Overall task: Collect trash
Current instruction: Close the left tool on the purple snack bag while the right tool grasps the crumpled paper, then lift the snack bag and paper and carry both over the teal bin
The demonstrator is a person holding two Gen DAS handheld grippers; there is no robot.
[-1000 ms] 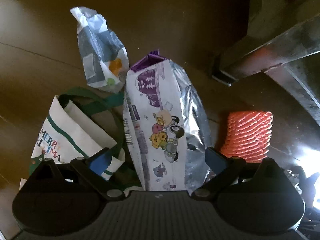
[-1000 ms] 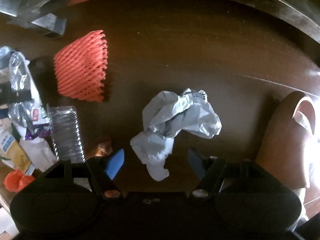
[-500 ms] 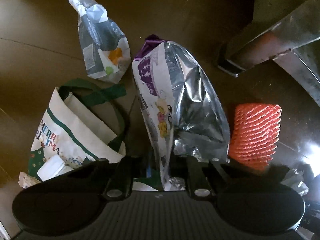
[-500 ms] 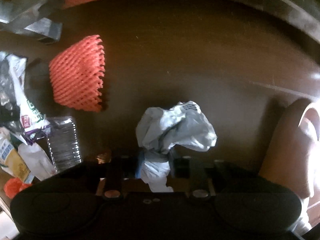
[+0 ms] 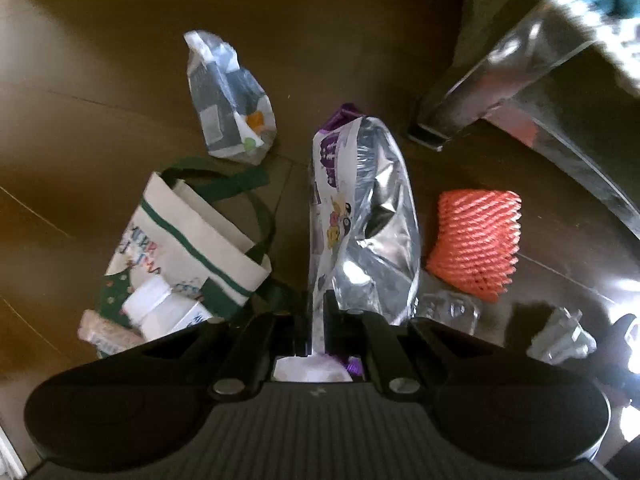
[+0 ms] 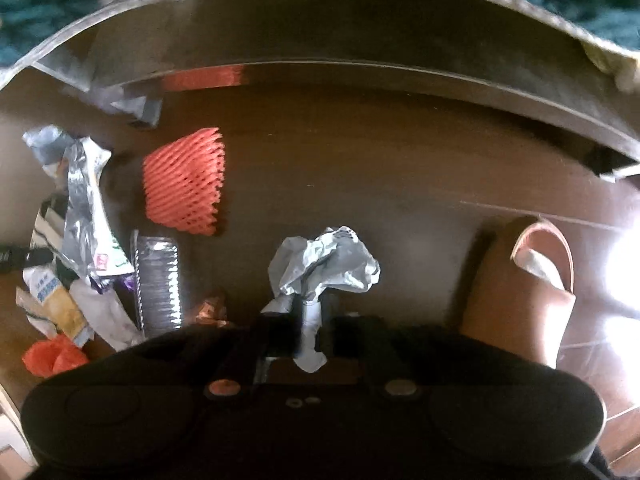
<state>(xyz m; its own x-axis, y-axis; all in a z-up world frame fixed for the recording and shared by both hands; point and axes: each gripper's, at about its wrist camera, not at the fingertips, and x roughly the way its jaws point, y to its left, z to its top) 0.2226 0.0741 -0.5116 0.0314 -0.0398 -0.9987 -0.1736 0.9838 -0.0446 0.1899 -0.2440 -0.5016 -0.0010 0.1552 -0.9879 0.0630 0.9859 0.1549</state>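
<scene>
Dark wooden floor (image 5: 100, 92), litter scattered. Left gripper (image 5: 316, 336) pinches the foil snack bag (image 5: 360, 216) at its near end; right gripper (image 6: 310, 330) pinches the crumpled paper (image 6: 324, 266) by a twisted tail. Both judged light, limp, crushable. Only the left view shows the tote bag (image 5: 192, 236); only the right shows the brown slipper (image 6: 524, 292).

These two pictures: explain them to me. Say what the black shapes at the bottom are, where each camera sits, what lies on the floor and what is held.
A person holds a two-finger gripper in each hand; a camera on each looks down along its fingers. Those black shapes are the grippers.

Left view: the left gripper pinches a foil snack bag. On the dark floor lie a tote bag, a small wrapper and orange foam netting.

Right view: the right gripper pinches a crumpled paper. More litter lies to its left.
</scene>
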